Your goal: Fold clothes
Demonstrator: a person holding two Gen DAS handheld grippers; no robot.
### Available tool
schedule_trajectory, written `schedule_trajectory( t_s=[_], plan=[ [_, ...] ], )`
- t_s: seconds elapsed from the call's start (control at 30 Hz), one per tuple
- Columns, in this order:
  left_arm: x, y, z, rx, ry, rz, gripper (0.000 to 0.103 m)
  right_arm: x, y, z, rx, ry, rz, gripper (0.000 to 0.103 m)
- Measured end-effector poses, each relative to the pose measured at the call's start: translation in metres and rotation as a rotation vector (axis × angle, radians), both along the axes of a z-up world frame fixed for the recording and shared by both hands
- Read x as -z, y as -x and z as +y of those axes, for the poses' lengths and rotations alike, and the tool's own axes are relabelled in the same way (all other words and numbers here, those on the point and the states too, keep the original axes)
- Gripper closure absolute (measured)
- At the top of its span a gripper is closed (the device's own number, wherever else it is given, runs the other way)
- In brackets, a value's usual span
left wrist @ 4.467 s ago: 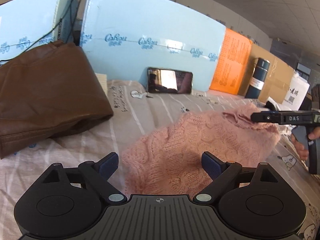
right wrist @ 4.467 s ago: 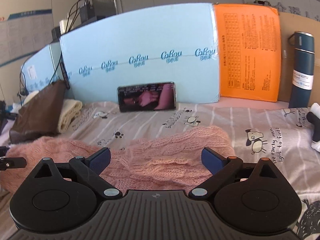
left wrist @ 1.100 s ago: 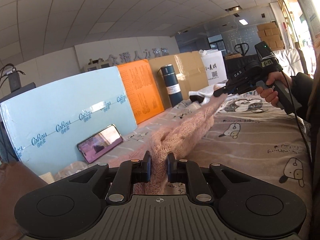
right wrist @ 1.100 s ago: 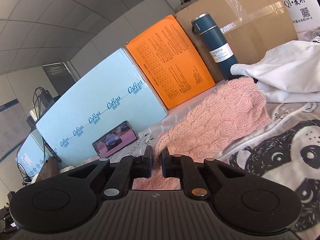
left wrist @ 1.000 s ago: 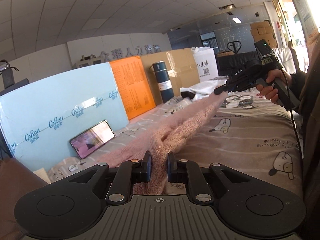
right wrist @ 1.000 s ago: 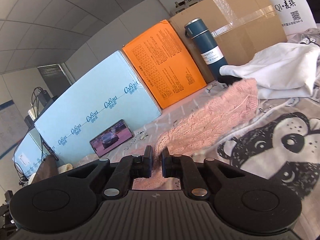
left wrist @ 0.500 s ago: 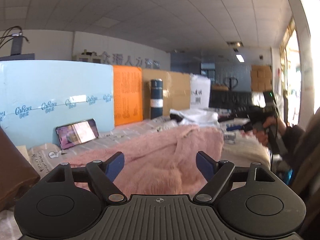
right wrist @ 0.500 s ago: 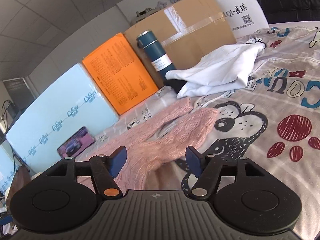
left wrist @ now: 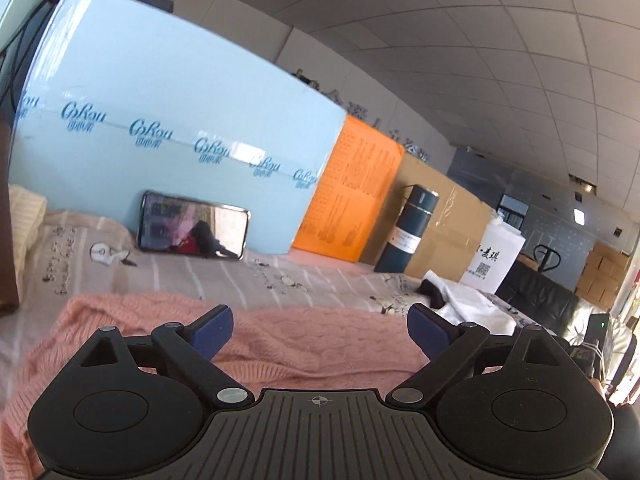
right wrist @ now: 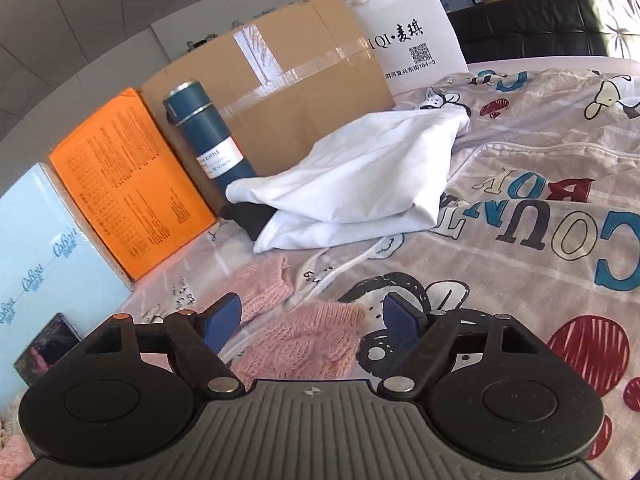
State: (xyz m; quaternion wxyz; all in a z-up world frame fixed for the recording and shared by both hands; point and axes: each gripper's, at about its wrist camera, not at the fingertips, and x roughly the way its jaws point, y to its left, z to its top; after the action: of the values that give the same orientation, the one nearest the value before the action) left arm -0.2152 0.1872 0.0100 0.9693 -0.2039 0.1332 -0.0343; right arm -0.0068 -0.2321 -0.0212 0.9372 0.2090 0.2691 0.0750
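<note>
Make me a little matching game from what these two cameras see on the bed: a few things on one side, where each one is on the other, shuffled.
Things:
1. pink sweater
2. phone
3. blue flask
4. white garment

Places:
A. upright in front of the cardboard box
B. leaning on the light blue board
C. spread flat just ahead of the left gripper
D. heaped beside the flask

Pairs: 1-C, 2-B, 3-A, 4-D

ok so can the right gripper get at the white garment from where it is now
Probably yes. The right gripper has its jaws opening with nothing gripped, and the white garment lies ahead on the bedsheet. Only the pink sweater edge lies flat in between.
</note>
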Motion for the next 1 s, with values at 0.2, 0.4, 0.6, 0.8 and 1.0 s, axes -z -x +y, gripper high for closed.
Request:
schedule_trajectory(
  t_s=[0.2, 0.4, 0.6, 0.8, 1.0],
  plan=[
    [0.008, 0.002, -0.001, -0.038, 0.023, -0.057, 0.005, 0.009, -0.004, 0.001, -0.046, -0.035, -0.010, 0.019],
    [0.015, 0.004, 0.000, 0.035, 0.031, -0.104, 0.003, 0.009, -0.003, 0.000, -0.051, -0.069, -0.019, 0.015],
    [0.028, -0.014, 0.013, 0.027, 0.131, 0.015, 0.003, 0.010, -0.003, -0.002, -0.053, -0.098, -0.025, 0.014],
    [0.038, -0.031, 0.018, 0.036, 0.175, 0.124, 0.003, 0.011, -0.002, -0.005, -0.051, -0.121, -0.030, 0.014],
    [0.030, -0.032, 0.000, -0.010, 0.044, 0.189, 0.003, 0.005, 0.002, 0.000, -0.012, -0.057, -0.007, 0.014]
  ],
)
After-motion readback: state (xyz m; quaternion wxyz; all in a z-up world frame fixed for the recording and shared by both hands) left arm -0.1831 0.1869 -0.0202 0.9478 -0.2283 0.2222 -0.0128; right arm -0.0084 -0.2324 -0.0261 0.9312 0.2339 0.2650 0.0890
